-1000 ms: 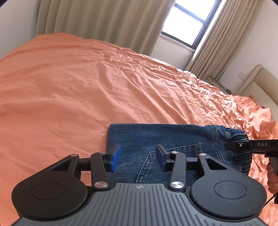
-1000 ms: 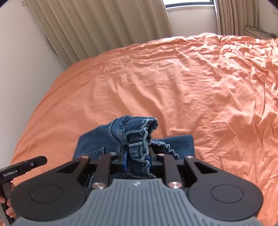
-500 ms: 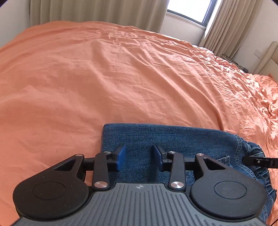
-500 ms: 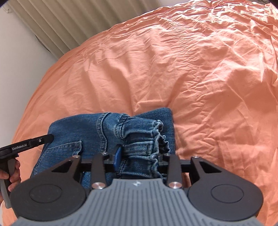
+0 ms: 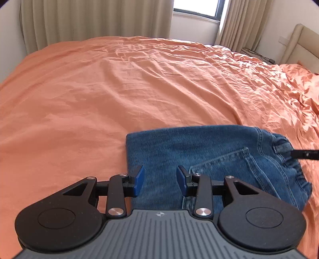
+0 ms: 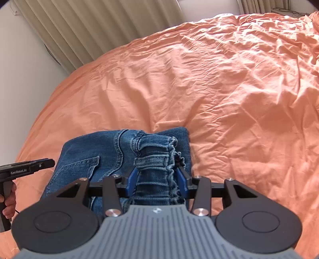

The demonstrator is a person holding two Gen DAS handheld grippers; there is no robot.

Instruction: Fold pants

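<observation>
Blue denim pants [image 5: 199,151] lie folded into a compact rectangle on the orange bed sheet [image 5: 119,89]. My left gripper [image 5: 159,179] is open and empty, just above the folded left edge of the pants. My right gripper [image 6: 157,177] has its jaws parted around the bunched elastic waistband [image 6: 157,157] of the pants [image 6: 95,157], which still fills the gap between the blue pads. A back pocket shows in both views. The right gripper's tip [image 5: 303,154] shows at the right edge of the left wrist view.
The orange sheet [image 6: 229,79] covers the whole bed, with wrinkles to the right. Beige curtains [image 5: 89,18] and a window [image 5: 197,8] stand behind the bed. A beige headboard [image 5: 299,45] is at far right. The left gripper's handle and hand [image 6: 12,179] show at left.
The right gripper's jaws have widened around the waistband and the waistband has come down onto the folded pants. The left gripper stayed open and drew back slightly over the left edge.
</observation>
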